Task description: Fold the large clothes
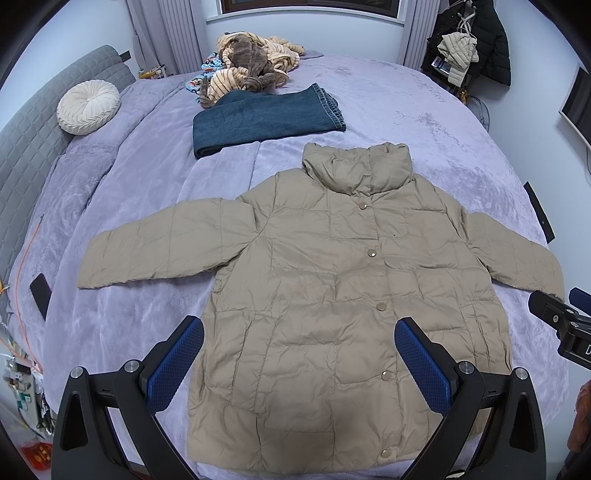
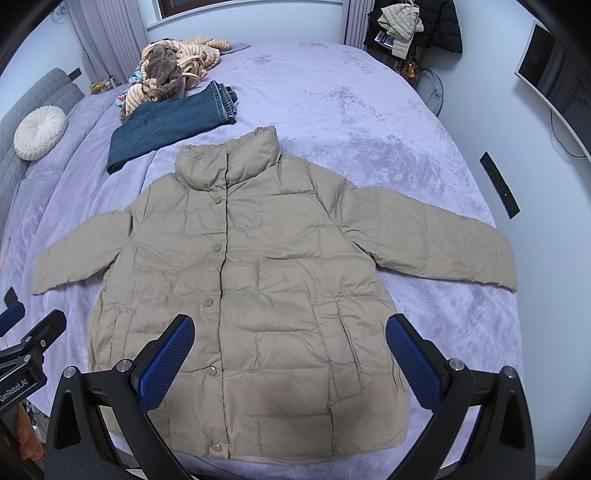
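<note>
Jacket point(image 1: 325, 295) flat on bed point(image 1: 424, 122) – folded jeans point(image 1: 266, 118) behind, cushion point(image 1: 88, 107) far left

A home bedroom; a bed point(image 1: 424, 122) with padded headboard point(image 1: 33, 144), round cushion point(image 1: 88, 106); coats point(image 2: 413, 22) hanging by the wall.

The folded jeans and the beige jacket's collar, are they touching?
Apart. In the left wrist view a strip of purple bedspread shows between the folded jeans and the jacket collar.

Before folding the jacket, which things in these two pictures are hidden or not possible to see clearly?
- Jacket hem: left wrist view, the left gripper frame covers the corners.
- Jacket's back: both views, it lies face up.
- Right gripper: left wrist view, the edge cuts it off.
- Clothes pile: both views, too tangled to count.
</note>
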